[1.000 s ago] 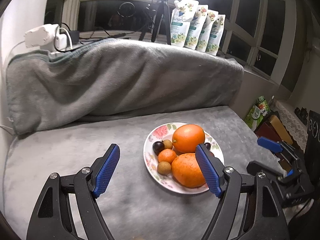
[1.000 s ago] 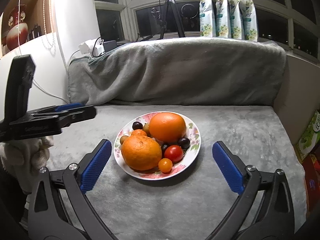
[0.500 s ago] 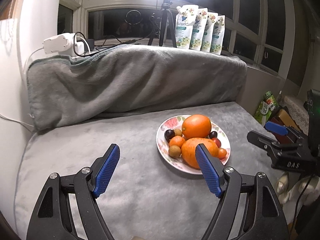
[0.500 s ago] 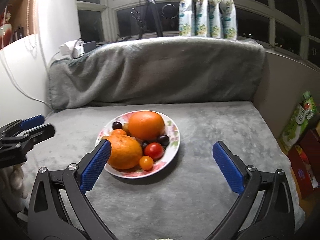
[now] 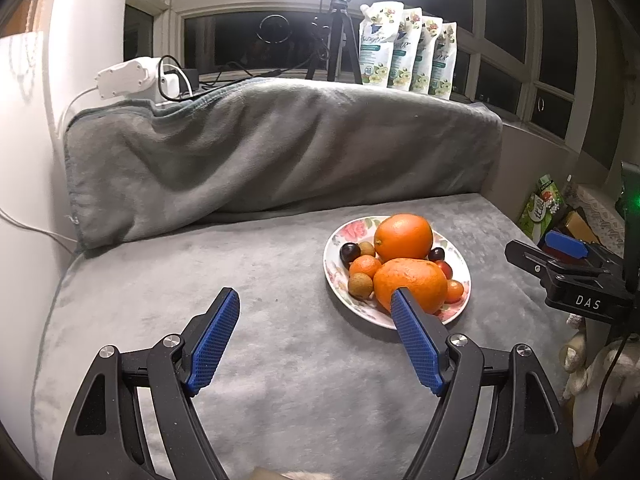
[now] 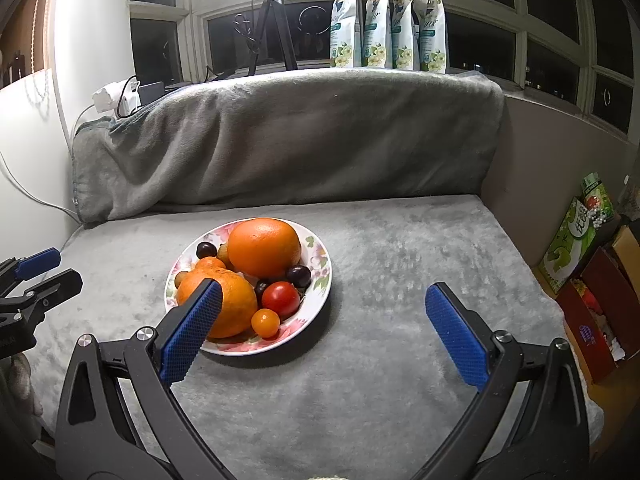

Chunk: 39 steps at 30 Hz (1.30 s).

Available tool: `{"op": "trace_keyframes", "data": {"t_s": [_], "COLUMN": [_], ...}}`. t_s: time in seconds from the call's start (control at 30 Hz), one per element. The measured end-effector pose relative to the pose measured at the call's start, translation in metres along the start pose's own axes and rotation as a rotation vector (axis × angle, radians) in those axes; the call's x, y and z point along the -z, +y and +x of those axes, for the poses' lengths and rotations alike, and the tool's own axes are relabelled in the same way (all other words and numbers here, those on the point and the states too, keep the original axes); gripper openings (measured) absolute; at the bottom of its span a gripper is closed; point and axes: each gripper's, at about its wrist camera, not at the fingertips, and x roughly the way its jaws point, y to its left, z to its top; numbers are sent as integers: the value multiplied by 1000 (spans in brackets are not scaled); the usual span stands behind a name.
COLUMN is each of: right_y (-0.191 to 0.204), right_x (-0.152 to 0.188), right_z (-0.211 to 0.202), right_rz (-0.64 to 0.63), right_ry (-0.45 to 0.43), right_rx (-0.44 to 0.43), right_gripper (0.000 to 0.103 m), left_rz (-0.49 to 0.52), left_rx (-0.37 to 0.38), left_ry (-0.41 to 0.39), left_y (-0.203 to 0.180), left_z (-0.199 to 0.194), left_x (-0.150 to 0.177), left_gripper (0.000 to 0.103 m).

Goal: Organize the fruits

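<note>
A floral plate sits on the grey blanket, piled with a smooth large orange, a rougher orange, a red tomato, a small yellow-orange tomato and dark grapes. My right gripper is open just short of the plate, its left pad in front of the rough orange. My left gripper is open too and holds nothing. It hovers over the blanket left of the plate, its right pad overlapping the rough orange. Each gripper shows at the edge of the other's view.
The grey blanket covers the flat surface and a raised back ridge. Several floral pouches, a tripod and a white power strip stand on the windowsill. Boxes are stacked low on the right. A white wall closes the left side.
In the left wrist view the plate has slid right and farther off as the left gripper drew back. The right wrist view swung right, shifting the plate left. Both grippers stayed open.
</note>
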Motion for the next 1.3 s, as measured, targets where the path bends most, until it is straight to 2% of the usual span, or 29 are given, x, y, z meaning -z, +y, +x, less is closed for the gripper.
{"op": "trace_keyframes", "data": {"t_s": [0.43,1.3], "right_y": [4,8], "right_x": [0,1], "right_z": [-2,1], "right_rz": [-5,-6], "right_ry": [1,4], "right_rx": [-7,-16], "right_gripper": [103,103], "left_rz": [-14,-16], "left_rx": [-32,-47], "left_ry": [-19,-12], "left_y": [4,5], "left_z": [-8,-6], "left_x": [0,2], "left_gripper": [78,78]}}
